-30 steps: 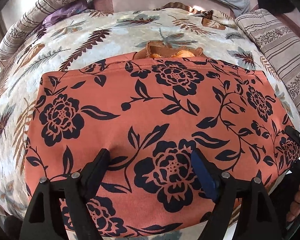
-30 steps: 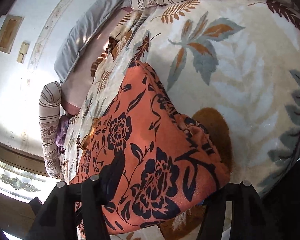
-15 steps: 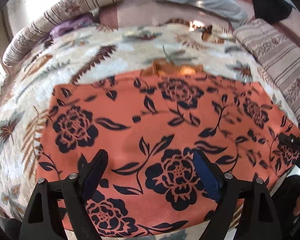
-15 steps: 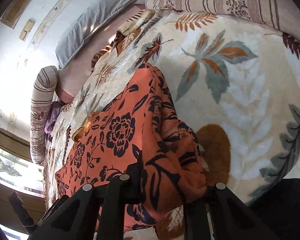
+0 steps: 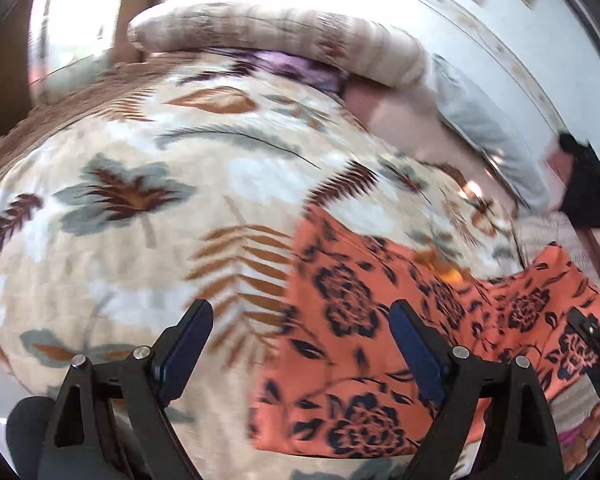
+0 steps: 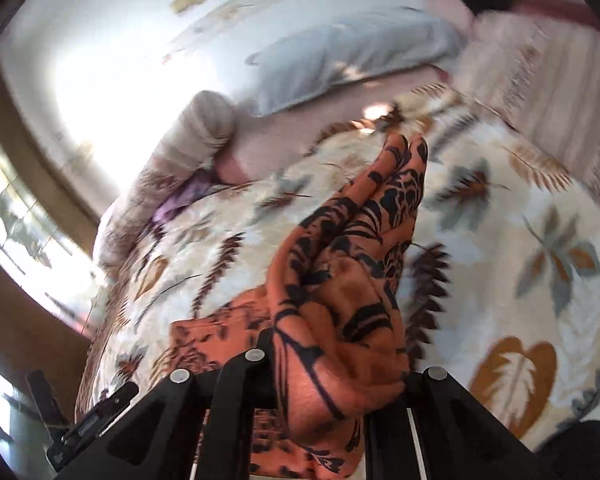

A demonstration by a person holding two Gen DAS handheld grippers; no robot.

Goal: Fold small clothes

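An orange cloth with black flowers (image 5: pixel 348 320) lies on the leaf-patterned bedspread (image 5: pixel 140 200). My left gripper (image 5: pixel 300 344) hovers open over the cloth's left edge, one finger above bedspread, the other above cloth, with nothing pinched. My right gripper (image 6: pixel 336 376) is shut on a bunched corner of the orange cloth (image 6: pixel 340 280), which rises as a gathered ridge off the bedspread (image 6: pixel 500 240). The lifted corner and the right gripper (image 5: pixel 592 340) show at the far right of the left wrist view. The left gripper (image 6: pixel 84 420) shows at the lower left of the right wrist view.
A striped bolster (image 5: pixel 284 40) with a purple cloth (image 5: pixel 292 64) under it lies along the far side. A grey pillow (image 6: pixel 352 56) leans by the wall. A black item (image 5: pixel 588 196) sits at the right. Another striped cushion (image 6: pixel 540 80) borders the bedspread.
My right gripper closed on the cloth's corner and lifted it, bunching the fabric. My left gripper swung left from the cloth's middle to its left edge, still open. Both views have rolled.
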